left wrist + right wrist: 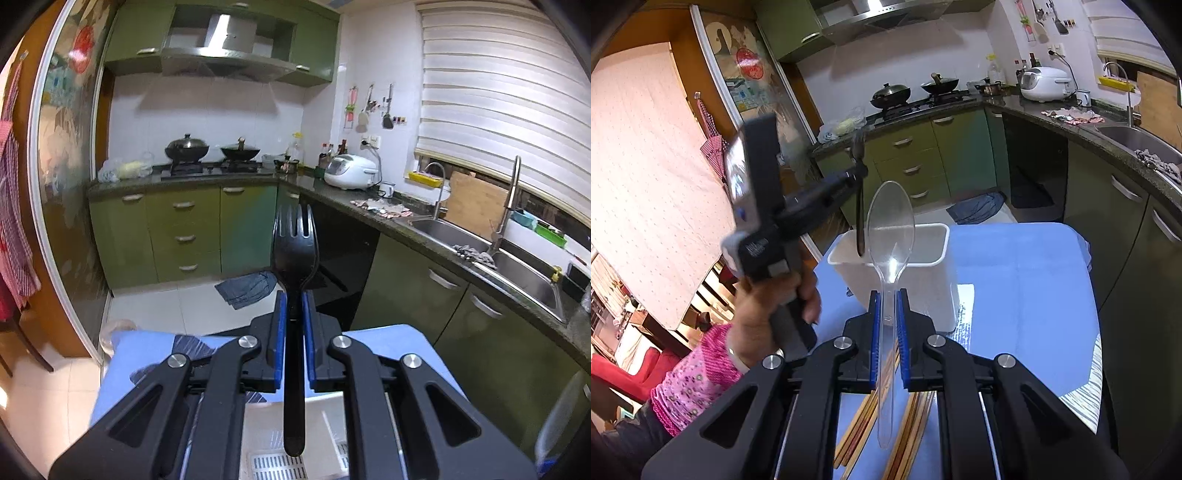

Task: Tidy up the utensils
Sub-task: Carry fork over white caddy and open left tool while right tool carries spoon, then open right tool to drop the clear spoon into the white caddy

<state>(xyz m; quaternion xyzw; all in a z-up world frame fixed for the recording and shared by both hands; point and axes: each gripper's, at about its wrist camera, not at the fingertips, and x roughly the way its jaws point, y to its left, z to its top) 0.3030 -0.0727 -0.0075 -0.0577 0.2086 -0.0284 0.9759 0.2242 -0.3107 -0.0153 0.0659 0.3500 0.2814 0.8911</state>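
Observation:
My left gripper [294, 299] is shut on a black plastic fork [294, 243], tines up, handle hanging down over the white slotted utensil holder [266, 428]. In the right wrist view the left gripper [858, 173] holds the black fork [860, 218] upright with its handle end dipping into the white holder [940, 266]. My right gripper [888, 299] is shut on a clear plastic spoon [891, 225], bowl up, just in front of the holder. Several wooden chopsticks [857, 432] lie on the blue table beneath the right gripper.
The blue table [1015, 280] stands in a kitchen with green cabinets [184, 236]. A counter with a sink [450, 229] runs along the right. A blue cloth [247, 288] lies on the floor. A stove with two woks [210, 151] is at the back.

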